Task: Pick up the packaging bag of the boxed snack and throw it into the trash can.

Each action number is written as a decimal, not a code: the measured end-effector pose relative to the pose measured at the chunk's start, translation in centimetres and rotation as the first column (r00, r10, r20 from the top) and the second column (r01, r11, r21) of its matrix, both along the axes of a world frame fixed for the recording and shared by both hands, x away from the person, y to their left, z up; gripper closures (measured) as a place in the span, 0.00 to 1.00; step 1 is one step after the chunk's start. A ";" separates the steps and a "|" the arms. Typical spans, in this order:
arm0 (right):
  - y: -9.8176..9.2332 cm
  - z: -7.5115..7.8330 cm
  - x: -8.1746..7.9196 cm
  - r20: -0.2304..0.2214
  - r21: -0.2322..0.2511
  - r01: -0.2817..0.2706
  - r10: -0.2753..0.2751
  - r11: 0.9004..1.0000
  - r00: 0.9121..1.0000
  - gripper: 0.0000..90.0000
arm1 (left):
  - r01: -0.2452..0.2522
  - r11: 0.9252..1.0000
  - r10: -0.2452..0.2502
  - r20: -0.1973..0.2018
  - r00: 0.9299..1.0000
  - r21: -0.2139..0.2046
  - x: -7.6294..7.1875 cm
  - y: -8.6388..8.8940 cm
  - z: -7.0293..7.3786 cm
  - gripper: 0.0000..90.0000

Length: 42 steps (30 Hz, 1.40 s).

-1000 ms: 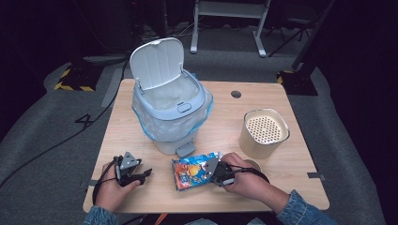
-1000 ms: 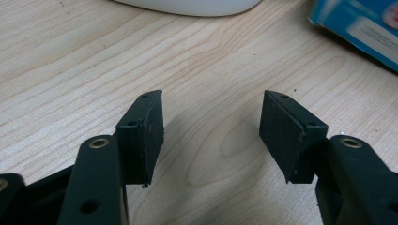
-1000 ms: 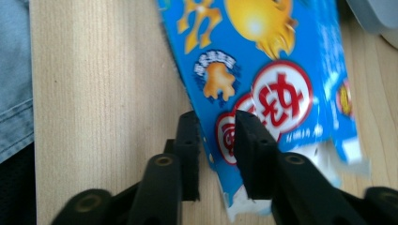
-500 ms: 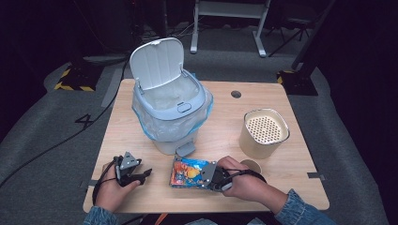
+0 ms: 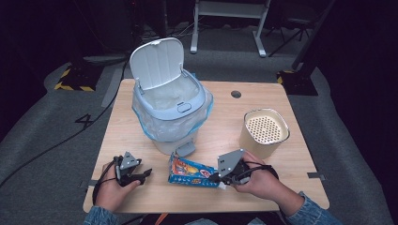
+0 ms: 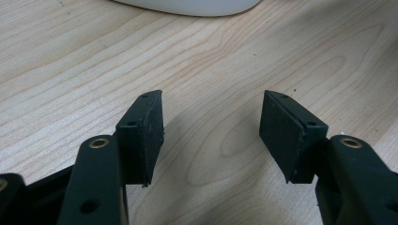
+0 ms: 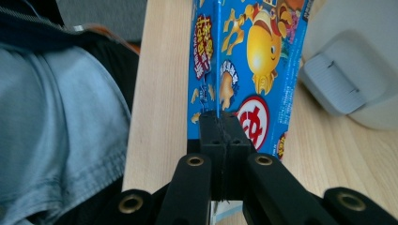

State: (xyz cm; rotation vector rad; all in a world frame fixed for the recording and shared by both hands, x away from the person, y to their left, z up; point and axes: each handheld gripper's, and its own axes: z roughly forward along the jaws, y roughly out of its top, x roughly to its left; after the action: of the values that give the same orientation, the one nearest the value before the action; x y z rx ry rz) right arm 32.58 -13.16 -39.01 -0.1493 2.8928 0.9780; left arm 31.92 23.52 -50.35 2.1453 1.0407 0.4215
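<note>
Blue snack bag (image 5: 192, 171), front table edge
</note>
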 end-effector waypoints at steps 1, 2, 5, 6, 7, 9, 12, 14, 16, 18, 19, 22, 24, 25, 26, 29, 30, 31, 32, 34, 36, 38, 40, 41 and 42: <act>-0.3 0.4 0.0 -0.011 0.021 0.003 -0.003 1.000 1.000 1.00 | 0.000 1.000 0.000 0.000 1.000 0.000 0.0 0.0 0.0 0.45; -0.5 0.6 0.0 -0.018 0.033 0.004 -0.004 0.999 1.000 1.00 | 0.000 1.000 0.000 0.001 1.000 0.000 0.0 0.0 0.0 0.45; -1.3 1.5 0.0 -0.052 0.096 0.011 -0.006 0.995 0.999 1.00 | -0.002 1.000 0.002 0.001 1.000 -0.002 0.0 0.0 0.0 0.45; -1.6 1.8 0.1 -0.063 0.117 0.014 -0.006 0.993 0.998 1.00 | -0.002 1.000 0.002 0.001 1.000 -0.001 0.0 0.0 0.0 0.45; -1.9 2.0 0.1 -0.075 0.143 0.018 -0.007 0.990 0.997 1.00 | 0.001 1.000 -0.001 0.001 1.000 0.002 0.0 0.0 0.0 0.45; -2.5 2.6 0.2 -0.105 0.198 0.021 0.000 0.980 0.994 1.00 | 0.000 1.000 0.000 0.001 1.000 0.002 0.0 0.0 0.0 0.45; -3.4 3.4 0.2 -0.133 0.269 0.033 0.004 0.963 0.991 1.00 | 0.001 1.000 -0.001 0.001 1.000 0.002 0.0 0.0 0.0 0.45; -3.9 3.9 0.3 -0.133 0.302 0.042 -0.002 0.952 0.991 1.00 | 0.000 1.000 0.000 0.001 1.000 0.001 0.0 0.0 0.0 0.45; -4.4 4.4 0.4 -0.140 0.337 0.050 -0.002 0.940 0.990 1.00 | 0.000 1.000 0.000 0.001 1.000 0.001 0.0 0.0 0.0 0.45; -4.8 4.9 0.5 -0.136 0.371 0.061 -0.010 0.927 0.991 1.00 | 0.000 1.000 0.000 0.000 1.000 -0.001 0.0 0.0 0.0 0.45; -5.1 5.1 0.6 -0.139 0.392 0.070 -0.016 0.917 0.990 1.00 | 0.001 1.000 -0.001 0.002 1.000 -0.001 0.0 0.0 0.0 0.45; -5.8 5.6 0.9 -0.145 0.439 0.087 -0.025 0.894 0.989 1.00 | 0.001 1.000 -0.001 0.002 1.000 -0.001 0.0 0.0 0.0 0.45; -6.3 5.9 1.0 -0.153 0.464 0.094 -0.025 0.881 0.988 1.00 | 0.001 1.000 -0.001 0.002 1.000 -0.002 0.0 0.0 0.0 0.45; -6.5 6.0 1.1 -0.154 0.476 0.098 -0.027 0.874 0.988 1.00 | 0.001 1.000 -0.001 0.002 1.000 -0.002 0.0 0.0 0.0 0.45; -6.8 6.2 1.2 -0.158 0.490 0.104 -0.029 0.866 0.987 1.00 | 0.001 1.000 -0.001 0.002 1.000 -0.002 0.0 0.0 0.0 0.45; -7.2 6.8 1.3 -0.152 0.501 0.114 -0.042 0.858 0.987 1.00 | 0.001 1.000 -0.001 0.002 1.000 -0.002 0.0 0.0 0.0 0.45; -7.3 6.9 1.3 -0.151 0.505 0.114 -0.043 0.856 0.988 1.00 | 0.001 1.000 -0.001 0.002 1.000 -0.002 0.0 0.0 0.0 0.45; -7.4 7.1 1.3 -0.150 0.511 0.116 -0.044 0.852 0.988 1.00 | 0.002 1.000 -0.002 0.002 1.000 -0.001 0.0 0.0 0.0 0.45; -7.5 7.3 1.4 -0.147 0.518 0.118 -0.047 0.847 0.988 1.00 | 0.001 1.000 -0.001 0.002 1.000 -0.002 0.0 0.0 0.0 0.45; -7.6 7.8 1.4 -0.145 0.530 0.120 -0.050 0.840 0.988 1.00 | 0.001 1.000 -0.001 0.002 1.000 -0.002 0.0 0.0 0.0 0.45; -7.6 8.3 1.5 -0.135 0.544 0.119 -0.053 0.831 0.989 1.00 | 0.002 1.000 -0.002 0.002 1.000 -0.002 0.0 0.0 0.0 0.45; -7.7 8.9 1.7 -0.129 0.562 0.116 -0.052 0.819 0.990 1.00 | 0.002 1.000 -0.002 0.002 1.000 -0.002 0.0 0.0 0.0 0.45; -7.7 9.5 2.0 -0.124 0.574 0.114 -0.051 0.811 0.991 1.00 | 0.001 1.000 -0.001 0.003 1.000 -0.001 0.0 0.0 0.0 0.45; -7.7 9.8 2.1 -0.121 0.578 0.114 -0.054 0.808 0.991 1.00 | 0.001 1.000 -0.001 0.003 1.000 -0.001 0.0 0.0 0.0 0.45; -7.7 10.1 2.2 -0.116 0.585 0.114 -0.056 0.803 0.992 1.00 | 0.001 1.000 -0.001 0.002 1.000 0.000 0.0 0.0 0.0 0.45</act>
State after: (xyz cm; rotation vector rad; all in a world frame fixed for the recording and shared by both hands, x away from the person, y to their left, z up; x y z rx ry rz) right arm 34.78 -20.83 -28.87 0.0738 2.4781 1.8453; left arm 31.95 23.55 -50.35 2.1444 1.0386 0.4231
